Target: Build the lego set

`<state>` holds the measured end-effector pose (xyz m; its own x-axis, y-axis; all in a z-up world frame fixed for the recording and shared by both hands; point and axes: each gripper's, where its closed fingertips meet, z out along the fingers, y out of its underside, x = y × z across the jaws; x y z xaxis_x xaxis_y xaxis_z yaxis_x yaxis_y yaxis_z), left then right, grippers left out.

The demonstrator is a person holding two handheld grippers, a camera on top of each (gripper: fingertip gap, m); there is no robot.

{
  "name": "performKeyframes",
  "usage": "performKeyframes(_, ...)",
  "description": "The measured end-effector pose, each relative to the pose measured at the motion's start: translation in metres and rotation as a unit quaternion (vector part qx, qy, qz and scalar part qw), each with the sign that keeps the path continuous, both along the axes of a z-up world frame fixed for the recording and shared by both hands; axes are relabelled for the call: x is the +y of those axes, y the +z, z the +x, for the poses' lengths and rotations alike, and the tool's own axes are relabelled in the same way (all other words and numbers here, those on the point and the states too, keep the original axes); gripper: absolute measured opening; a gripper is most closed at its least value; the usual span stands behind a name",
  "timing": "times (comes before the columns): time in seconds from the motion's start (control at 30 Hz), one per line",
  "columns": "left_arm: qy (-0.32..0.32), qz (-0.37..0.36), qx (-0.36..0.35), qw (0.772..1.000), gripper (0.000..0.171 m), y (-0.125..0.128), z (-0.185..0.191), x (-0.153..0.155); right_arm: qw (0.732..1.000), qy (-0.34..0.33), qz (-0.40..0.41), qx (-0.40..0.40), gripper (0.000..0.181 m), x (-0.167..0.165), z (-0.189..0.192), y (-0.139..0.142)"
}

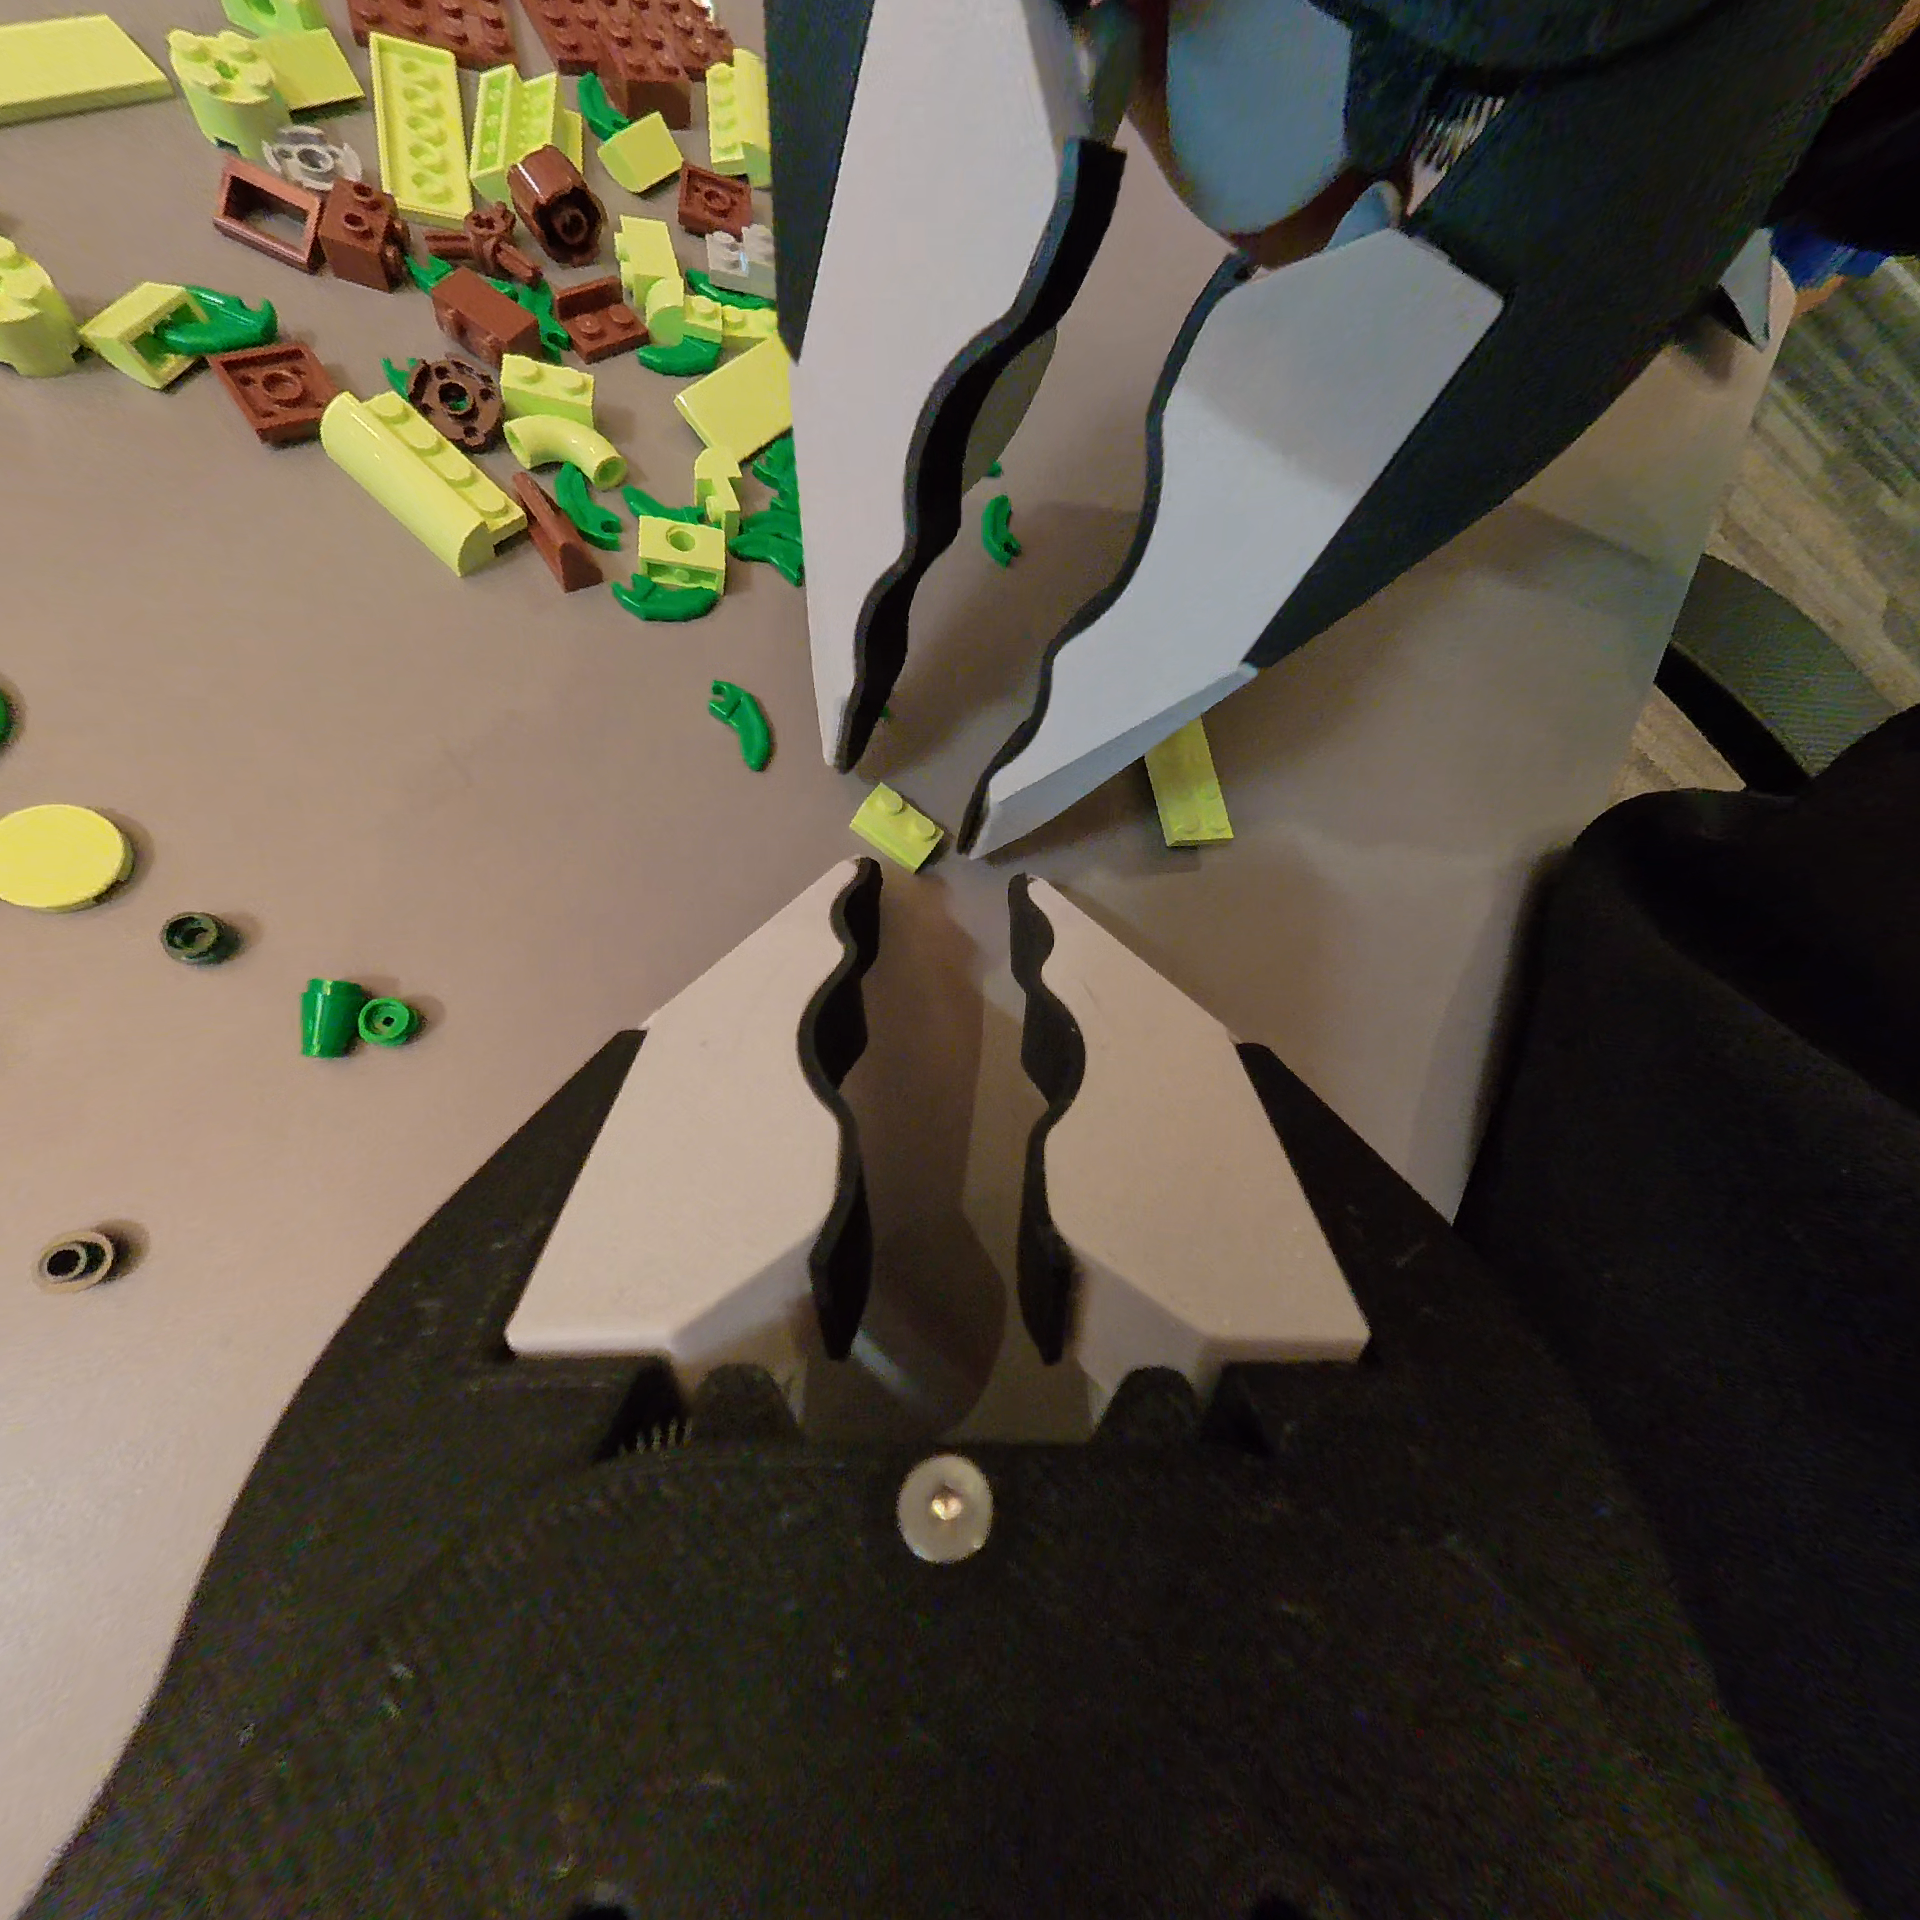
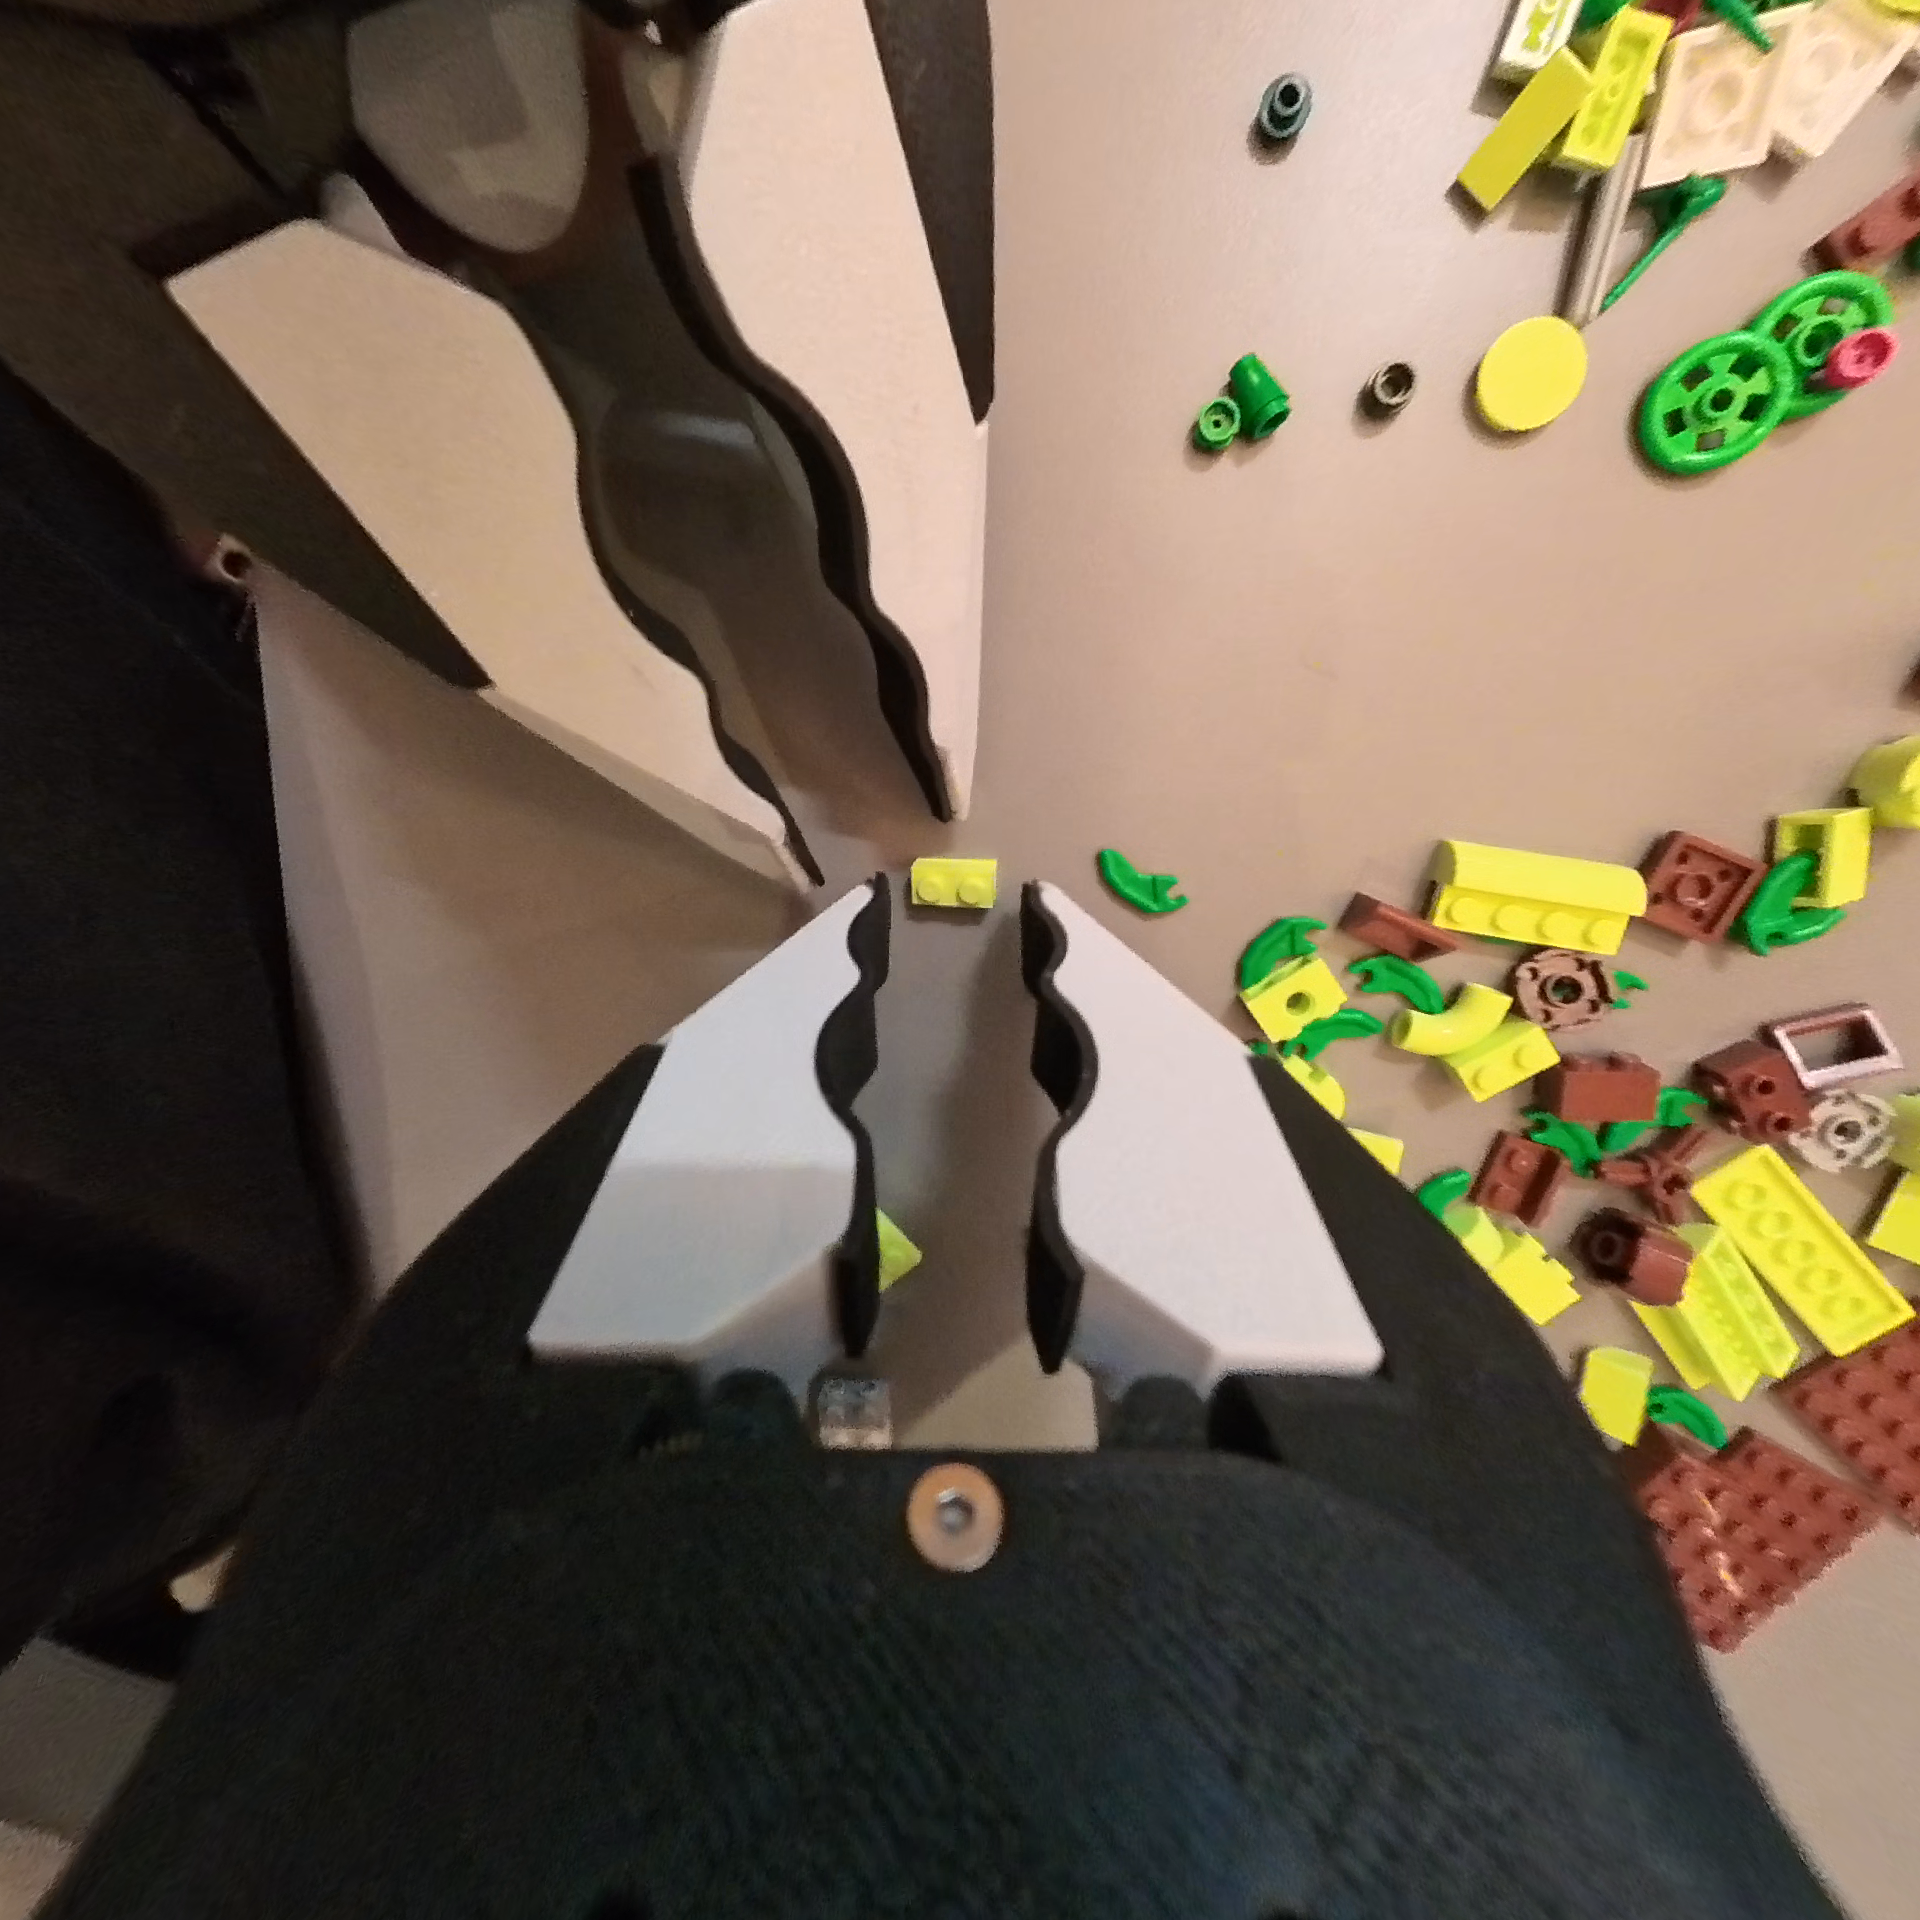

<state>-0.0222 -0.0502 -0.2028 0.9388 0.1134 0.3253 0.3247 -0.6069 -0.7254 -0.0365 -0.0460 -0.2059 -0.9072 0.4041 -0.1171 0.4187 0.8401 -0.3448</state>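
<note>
A small lime two-stud plate (image 1: 897,826) lies flat on the grey-brown table (image 1: 364,727), right between the tips of both grippers. My left gripper (image 1: 940,873) is open and empty, its tips just short of the plate. My right gripper (image 1: 909,805) comes in from the top of the left wrist view, open, with the plate at its tips. In the right wrist view the plate (image 2: 954,885) lies just beyond my open right gripper (image 2: 956,904). The left gripper (image 2: 878,842) reaches in from the upper left. A longer lime plate (image 1: 1190,795) lies partly under a right finger.
A pile of lime, brown and green pieces (image 1: 468,312) lies at the back left, also in the right wrist view (image 2: 1558,1091). Nearby are a green leaf piece (image 1: 743,722), a lime round tile (image 1: 57,857), a green cone (image 1: 330,1018) and green wheels (image 2: 1766,374). Dark cloth (image 1: 1714,1143) sits at the table edge. Left and right tips are no more than a few centimetres apart. The green cone (image 1: 330,1018) is about equally far from each gripper, around 9 cm. My right wrist view (image 2: 1257,390) looks at it from another angle.
</note>
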Motion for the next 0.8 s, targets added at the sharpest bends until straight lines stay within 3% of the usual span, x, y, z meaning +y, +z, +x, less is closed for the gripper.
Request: performKeyframes(0.8, -0.008, -0.009, -0.023, 1.000, 0.024, -0.0040, 0.0029, -0.0002, 1.000, 0.024, 0.005, 0.007, 0.013, -0.0077, -0.0010, -0.0037)
